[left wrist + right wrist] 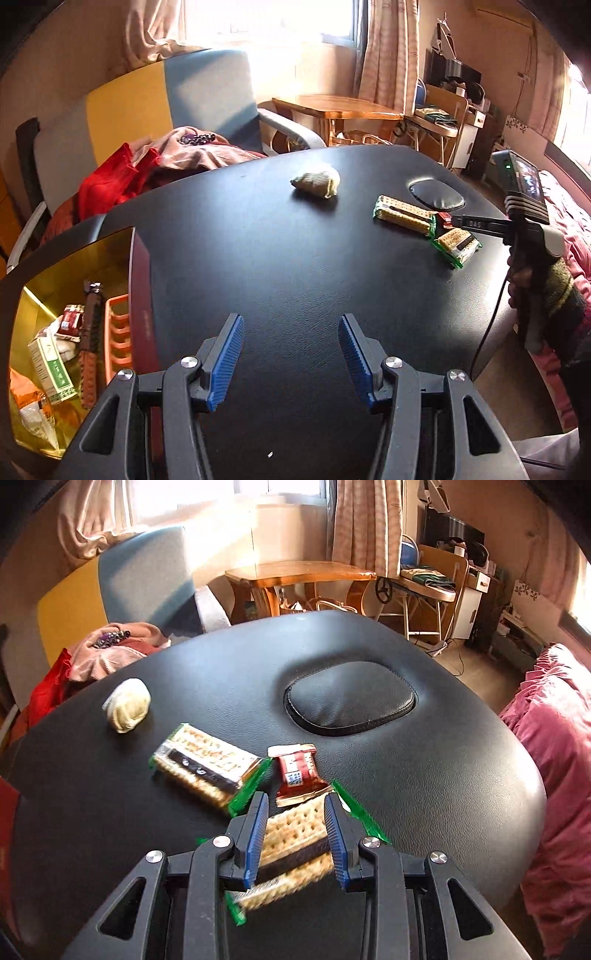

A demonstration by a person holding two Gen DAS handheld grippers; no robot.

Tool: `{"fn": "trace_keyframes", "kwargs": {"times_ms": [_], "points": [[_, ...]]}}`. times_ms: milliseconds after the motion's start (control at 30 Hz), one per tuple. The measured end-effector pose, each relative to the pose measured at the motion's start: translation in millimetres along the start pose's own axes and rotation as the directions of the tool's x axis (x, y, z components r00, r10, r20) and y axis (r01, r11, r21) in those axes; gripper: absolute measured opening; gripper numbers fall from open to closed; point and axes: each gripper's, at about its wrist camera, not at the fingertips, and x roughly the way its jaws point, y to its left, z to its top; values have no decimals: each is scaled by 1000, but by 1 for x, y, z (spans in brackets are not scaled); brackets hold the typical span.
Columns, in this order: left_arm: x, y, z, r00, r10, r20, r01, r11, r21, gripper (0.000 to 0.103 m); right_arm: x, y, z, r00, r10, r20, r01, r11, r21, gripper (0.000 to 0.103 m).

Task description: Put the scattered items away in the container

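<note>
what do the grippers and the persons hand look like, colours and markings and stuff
Both the left gripper and the right gripper are black angular linkages with silver pivot bolts and blue ribbed pads. Seen from the left wrist, the right gripper has white lettering on its finger, a grey-white grip, a small lit screen on top and a black cable. The hand wears a dark striped knit sleeve.

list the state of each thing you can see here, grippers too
left gripper: open, nothing between its fingers
right gripper: closed on near cracker pack
far cracker pack: flat on the table, free
red sachet: lying between the two packs
rolled sock: on the table, apart from the rest
container: open, already holding items
</note>
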Motion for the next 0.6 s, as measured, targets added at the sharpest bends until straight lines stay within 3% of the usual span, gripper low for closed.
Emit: {"fn": "trace_keyframes", "kwargs": {"times_ms": [233,400,600], "points": [[15,-4,9,1000,-7,-13,7,1000,8,54,5,2,-6,1000,16,-24,-17,999,-43,39],[23,-8,18,1000,-15,-9,15,1000,14,54,-6,14,-19,996,71,-47,-75,994,-80,41],[37,-19,38,999,-32,-6,32,998,53,54,-27,11,-42,982,177,-61,-180,983,-39,43]]}}
